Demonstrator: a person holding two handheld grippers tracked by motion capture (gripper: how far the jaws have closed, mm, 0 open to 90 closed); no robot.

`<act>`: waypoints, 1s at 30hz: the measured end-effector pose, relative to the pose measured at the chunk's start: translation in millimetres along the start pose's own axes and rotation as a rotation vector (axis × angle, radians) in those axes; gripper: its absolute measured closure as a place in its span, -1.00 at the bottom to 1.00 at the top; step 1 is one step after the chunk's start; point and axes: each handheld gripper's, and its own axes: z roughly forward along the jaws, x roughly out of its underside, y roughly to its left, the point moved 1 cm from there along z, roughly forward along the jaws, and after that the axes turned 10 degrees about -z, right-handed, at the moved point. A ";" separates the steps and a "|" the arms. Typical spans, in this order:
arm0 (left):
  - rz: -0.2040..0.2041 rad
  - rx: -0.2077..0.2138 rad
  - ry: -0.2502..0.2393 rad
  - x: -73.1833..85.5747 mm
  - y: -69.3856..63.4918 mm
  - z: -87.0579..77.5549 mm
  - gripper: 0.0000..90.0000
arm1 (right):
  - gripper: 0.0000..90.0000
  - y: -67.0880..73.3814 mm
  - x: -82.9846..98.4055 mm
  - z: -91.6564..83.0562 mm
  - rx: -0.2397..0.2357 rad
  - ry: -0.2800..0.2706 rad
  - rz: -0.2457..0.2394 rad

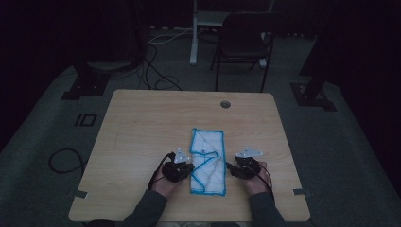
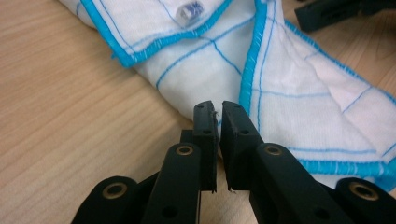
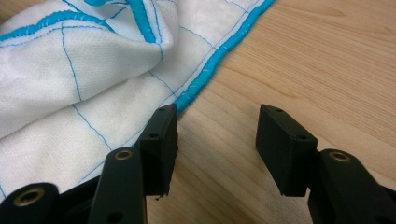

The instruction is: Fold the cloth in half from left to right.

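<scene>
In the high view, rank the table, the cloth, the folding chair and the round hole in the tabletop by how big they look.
1. Table, largest by far.
2. Folding chair; it stands farther from the camera, so it shows smaller than it is.
3. Cloth, looking a little smaller than the chair, though it's close.
4. Round hole, smallest.

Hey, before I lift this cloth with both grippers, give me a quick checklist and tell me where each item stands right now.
1. Left gripper nearly closed at the cloth edge: ok.
2. Fabric actually pinched between its jaws: cannot tell, only a thin gap shows.
3. Right gripper closed on cloth: not ok, jaws stand open over bare table.
4. Right gripper near the blue hem: ok, one jaw beside it.
5. Cloth lying flat: not ok, it is bunched and folded.
</scene>
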 end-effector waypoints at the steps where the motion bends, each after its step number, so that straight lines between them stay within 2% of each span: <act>1: 0.001 0.002 0.000 0.8 -0.7 -0.3 0.88 | 0.08 0.0 0.0 0.0 0.000 0.000 0.000; 5: 0.016 0.019 -0.008 3.2 -7.5 -2.8 0.74 | 0.08 0.1 0.0 0.1 0.000 -0.001 0.000; 10: 0.039 0.060 -0.005 3.6 -19.3 -0.9 0.74 | 0.08 0.1 0.0 0.1 0.001 -0.001 0.001; 14: 0.034 0.049 -0.022 0.0 -19.5 0.4 0.73 | 0.08 0.0 0.1 0.0 0.000 -0.001 0.001; 20: 0.021 -0.017 -0.036 -10.4 -11.5 6.9 0.88 | 0.08 -0.4 0.2 0.0 0.004 -0.001 0.003; 23: 0.041 -0.046 -0.017 -12.5 -10.3 15.8 1.00 | 0.08 -0.3 0.2 0.0 0.004 -0.001 0.005; 25: 0.057 -0.026 -0.001 -11.4 -13.5 19.1 1.00 | 0.08 -0.3 0.2 -0.1 0.004 -0.001 0.003; 30: 0.137 0.035 0.007 -7.3 -33.9 20.2 0.99 | 0.08 -0.9 0.5 -0.2 0.005 -0.001 0.007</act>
